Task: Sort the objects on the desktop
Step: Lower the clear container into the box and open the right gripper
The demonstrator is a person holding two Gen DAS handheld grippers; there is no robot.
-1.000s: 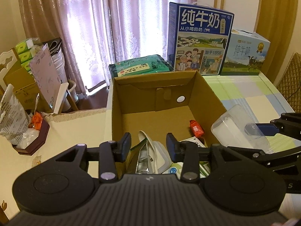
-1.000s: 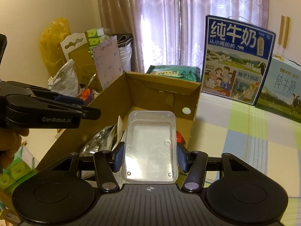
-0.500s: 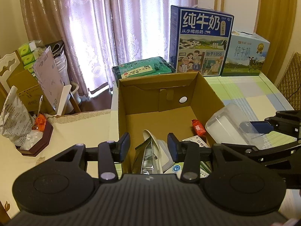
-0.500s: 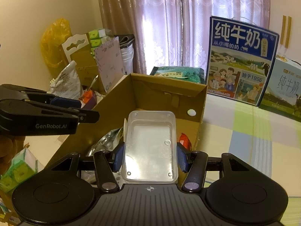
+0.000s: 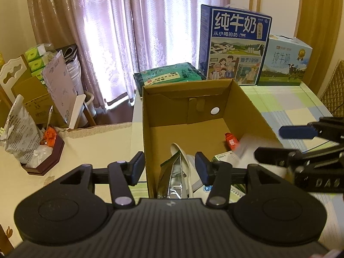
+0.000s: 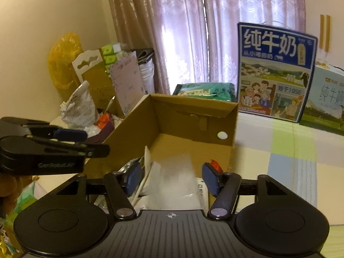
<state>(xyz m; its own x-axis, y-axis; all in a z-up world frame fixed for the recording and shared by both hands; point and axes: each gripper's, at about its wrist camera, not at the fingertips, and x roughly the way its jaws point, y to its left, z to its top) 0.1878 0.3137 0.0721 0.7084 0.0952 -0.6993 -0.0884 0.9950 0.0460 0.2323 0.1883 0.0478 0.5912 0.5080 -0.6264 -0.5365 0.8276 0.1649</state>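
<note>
Starting at our left, the left gripper (image 5: 168, 167) hangs at the near end of the cardboard box (image 5: 247, 103), spread wide with nothing between its pads; one pad sits outside the box's left wall, the other over the interior. Just ahead of it inside lie a silver foil pouch (image 5: 172, 178) and a white spoon (image 5: 181, 157), their long axes running away from us toward the far wall.

Moving right, the clear plastic container (image 6: 174, 176) shows only as a pale blur directly ahead of and slightly below the right gripper (image 6: 172, 179). We judge it to be dropping free into the box among the items there, though the blur hides its exact tilt and long axis. Beside it is a small red packet (image 5: 231, 140).

The right gripper's fingers (image 6: 209, 178) stand released, clear of the container on both sides. For this container, our right gripper is the nearer one.
</note>
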